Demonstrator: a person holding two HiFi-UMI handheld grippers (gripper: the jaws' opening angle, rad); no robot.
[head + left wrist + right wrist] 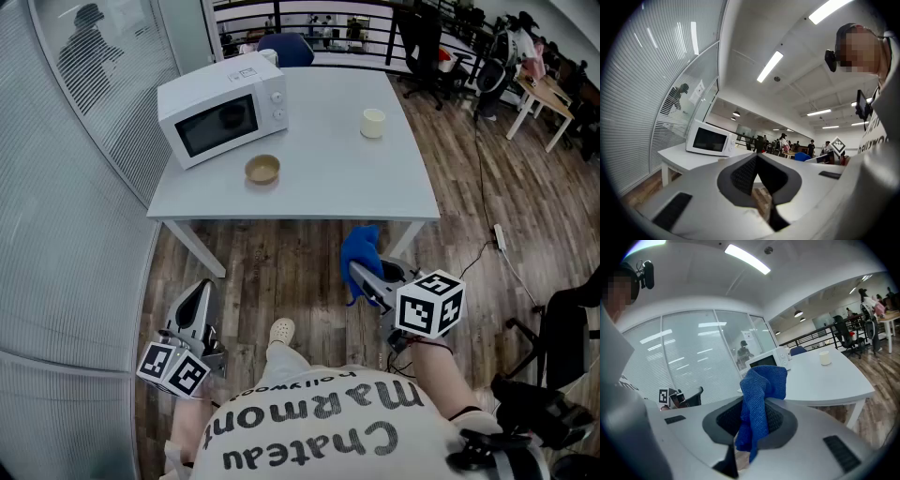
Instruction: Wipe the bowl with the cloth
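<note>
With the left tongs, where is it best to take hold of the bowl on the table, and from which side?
Probably its rim on the near side, coming from above, one jaw inside the bowl and one outside. It stands upright and open, and the microwave stands close at its far left. The left tongs are shut, so open them first.

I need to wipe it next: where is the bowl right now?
In the head view, the bowl sits on the white table, just in front of the microwave, left of the cup.
</note>
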